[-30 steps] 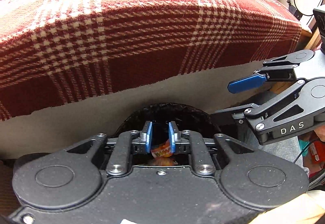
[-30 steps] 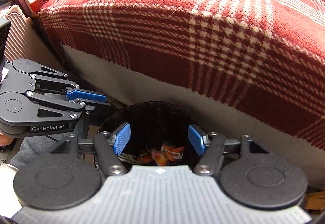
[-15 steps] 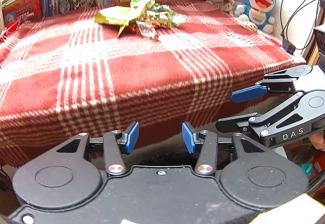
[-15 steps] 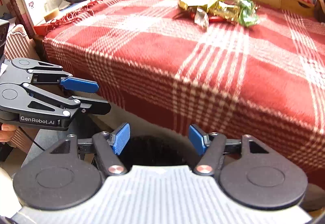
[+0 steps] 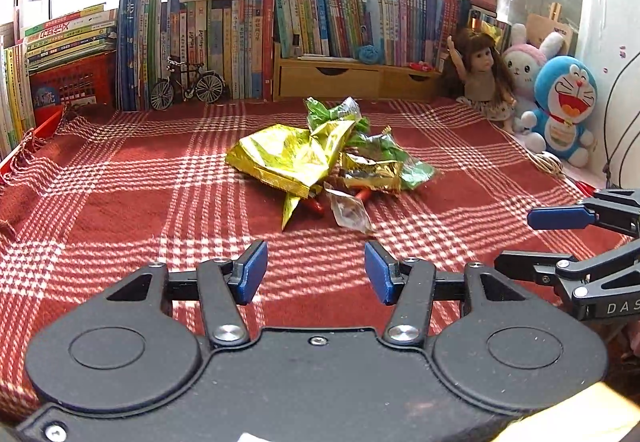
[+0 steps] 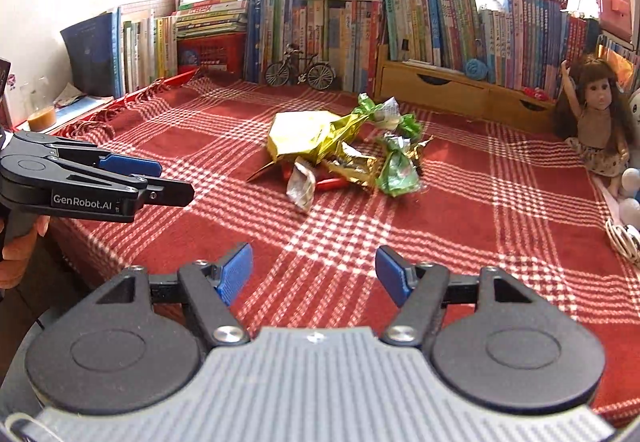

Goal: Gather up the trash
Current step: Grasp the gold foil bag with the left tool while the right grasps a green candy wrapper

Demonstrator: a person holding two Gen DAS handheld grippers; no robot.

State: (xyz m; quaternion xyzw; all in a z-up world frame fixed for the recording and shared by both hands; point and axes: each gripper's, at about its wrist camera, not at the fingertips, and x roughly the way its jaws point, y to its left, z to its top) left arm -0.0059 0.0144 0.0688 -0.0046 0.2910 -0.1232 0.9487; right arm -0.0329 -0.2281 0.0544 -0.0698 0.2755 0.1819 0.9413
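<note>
A pile of trash lies mid-table on the red plaid blanket (image 5: 120, 201): a crumpled gold bag (image 5: 280, 157), green wrappers (image 5: 348, 113), a clear wrapper (image 5: 348, 209) and a red piece (image 5: 316, 206). The right wrist view shows the same gold bag (image 6: 308, 133), a green wrapper (image 6: 396, 169) and the clear wrapper (image 6: 302, 185). My left gripper (image 5: 316, 270) hovers over the near blanket short of the pile, its jaws opening with nothing between them. My right gripper (image 6: 315, 276) is open and empty, also short of the pile. Each shows in the other's view: the right gripper (image 5: 536, 242), the left gripper (image 6: 152, 177).
Rows of books (image 5: 240, 33) line the back, with a toy bicycle (image 5: 186, 85) and wooden drawers (image 5: 332, 79) in front. A doll (image 5: 480, 77) and plush toys (image 5: 564, 109) sit at the back right. A white cable (image 6: 620, 238) lies at the right edge, a glass (image 6: 40, 117) far left.
Both grippers rose from over the black bin below the table edge to above the blanket. The left jaws opened and the orange wrapper between them is gone. The bin left view.
</note>
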